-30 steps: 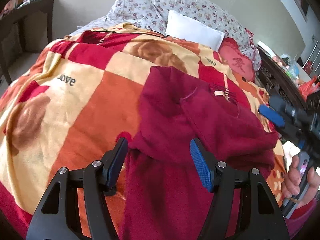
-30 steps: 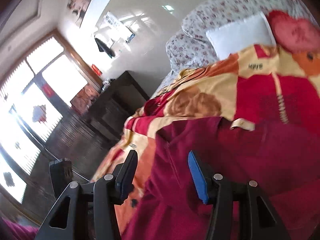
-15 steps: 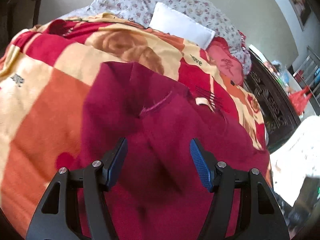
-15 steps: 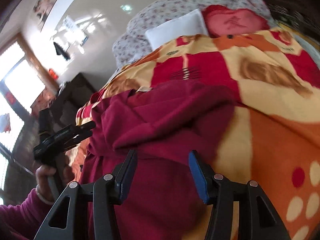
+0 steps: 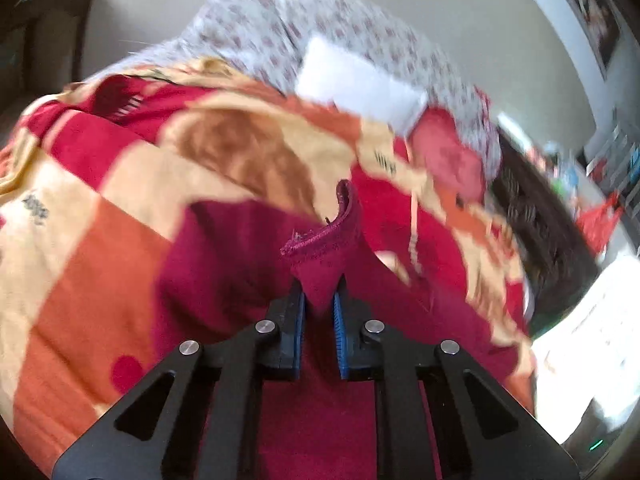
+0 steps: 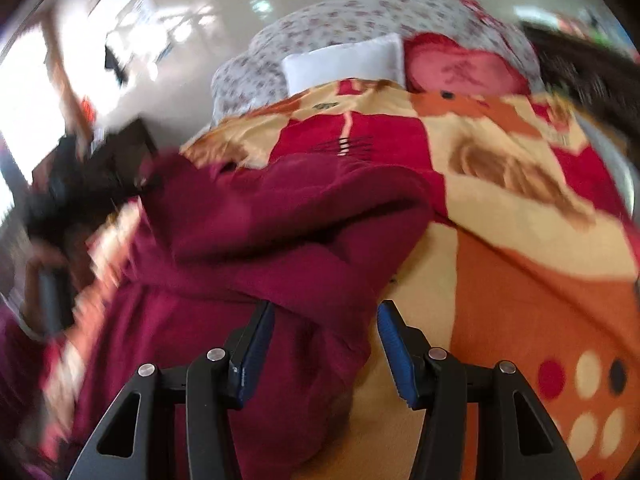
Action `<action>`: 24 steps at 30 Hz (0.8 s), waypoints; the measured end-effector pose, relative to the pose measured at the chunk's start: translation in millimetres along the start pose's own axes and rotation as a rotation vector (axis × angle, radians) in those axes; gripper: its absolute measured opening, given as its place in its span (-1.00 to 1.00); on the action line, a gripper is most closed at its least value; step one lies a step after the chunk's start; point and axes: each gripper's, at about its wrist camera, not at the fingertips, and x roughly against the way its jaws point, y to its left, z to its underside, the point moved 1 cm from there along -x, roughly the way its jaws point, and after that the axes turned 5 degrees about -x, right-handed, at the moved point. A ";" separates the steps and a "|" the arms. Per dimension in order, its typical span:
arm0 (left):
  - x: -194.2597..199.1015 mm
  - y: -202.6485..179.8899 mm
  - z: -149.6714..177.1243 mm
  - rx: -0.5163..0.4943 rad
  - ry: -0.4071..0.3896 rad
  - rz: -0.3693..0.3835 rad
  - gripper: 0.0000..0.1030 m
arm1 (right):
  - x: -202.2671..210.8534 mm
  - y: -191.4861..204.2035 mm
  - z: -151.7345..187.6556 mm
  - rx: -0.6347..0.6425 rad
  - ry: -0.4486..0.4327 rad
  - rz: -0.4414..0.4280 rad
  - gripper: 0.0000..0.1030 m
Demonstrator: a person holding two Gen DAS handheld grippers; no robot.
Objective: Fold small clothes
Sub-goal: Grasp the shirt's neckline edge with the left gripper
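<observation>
A dark red garment [image 5: 224,264] lies rumpled on a bed with a red, orange and cream blanket [image 5: 100,216]. My left gripper [image 5: 319,300] is shut on a hemmed edge of the garment, and a pinched fold with a stitched seam [image 5: 320,240] stands up above its blue pads. In the right wrist view the same garment [image 6: 288,232] lies bunched in thick folds. My right gripper [image 6: 326,340] hangs over its near edge with jaws apart; cloth lies between the fingers but the pads do not press it. The other hand-held gripper [image 6: 52,208] shows blurred at the left.
Floral pillows [image 5: 256,36], a white pillow [image 5: 360,80] and a red cushion [image 5: 448,156] sit at the head of the bed. Dark carved furniture [image 5: 536,224] stands along the bed's right side. A person's hand and sleeve [image 6: 36,280] are at the left edge.
My left gripper closed from wide open onto the garment's edge and lifted a fold. The right gripper swung from the bed's left side to over the garment's right folds, staying open.
</observation>
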 end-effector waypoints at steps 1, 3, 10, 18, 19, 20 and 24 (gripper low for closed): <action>6.9 3.6 -2.4 0.018 -0.019 -0.001 -0.78 | -2.7 1.2 0.9 0.017 0.002 0.011 -0.05; 17.8 9.3 -1.3 0.015 -0.035 -0.022 -0.78 | -6.3 0.1 0.7 0.031 -0.002 0.038 -0.45; 1.4 29.9 44.2 0.013 0.066 -0.090 -0.78 | 23.8 -17.0 9.4 -0.027 -0.019 0.019 -0.81; -6.4 37.3 72.7 -0.002 0.114 -0.090 -0.77 | 24.3 -46.3 31.5 -0.113 0.082 0.095 -0.84; -4.2 36.1 71.6 -0.014 0.112 -0.086 -0.77 | 33.3 -51.6 27.5 -0.152 0.050 0.079 -0.82; -2.1 35.5 71.7 -0.018 0.111 -0.084 -0.77 | 42.0 -53.5 22.5 -0.173 0.011 0.053 -0.71; 0.6 36.1 68.2 -0.006 0.114 -0.080 -0.76 | 47.3 -35.6 7.2 -0.137 -0.047 0.000 0.24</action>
